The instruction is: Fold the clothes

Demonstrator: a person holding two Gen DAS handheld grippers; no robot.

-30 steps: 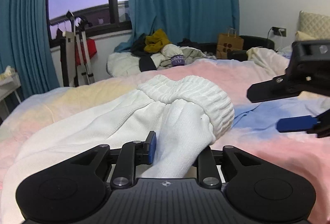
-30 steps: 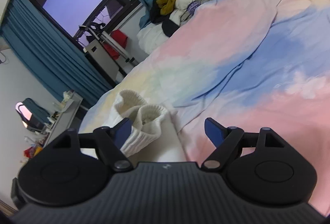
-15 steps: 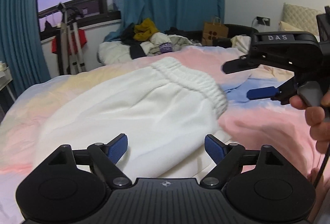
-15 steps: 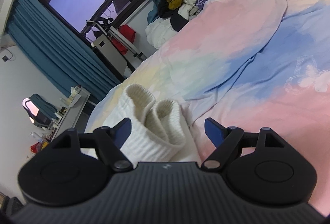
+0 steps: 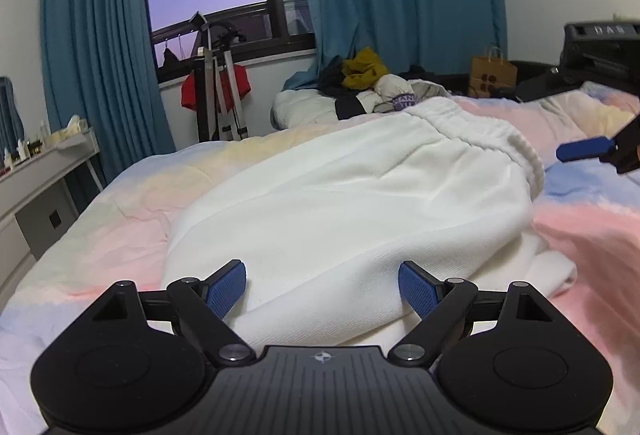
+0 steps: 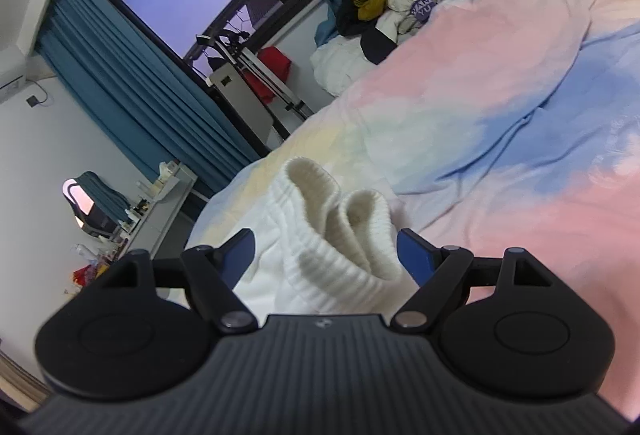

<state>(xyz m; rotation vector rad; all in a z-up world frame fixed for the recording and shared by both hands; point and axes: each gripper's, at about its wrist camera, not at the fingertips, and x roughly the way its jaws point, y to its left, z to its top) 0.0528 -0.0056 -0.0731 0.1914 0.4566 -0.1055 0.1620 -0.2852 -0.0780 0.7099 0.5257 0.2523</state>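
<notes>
Released a second ago, the white garment (image 5: 352, 203) now lies folded over on the bed (image 5: 592, 235), and your left gripper (image 5: 322, 287) has pulled back toward the near edge, its jaws just opened wide and pinching nothing, cloth lying loose between them. Your right gripper (image 6: 324, 255) hangs open-jawed over the ribbed cuffs (image 6: 344, 231) without clamping them. Close on one layer only and the fold will drag apart; the soft bedcover may also get pinched. Farther off, a heap of clothes (image 5: 372, 87) sits at the far edge, clear of your work.
</notes>
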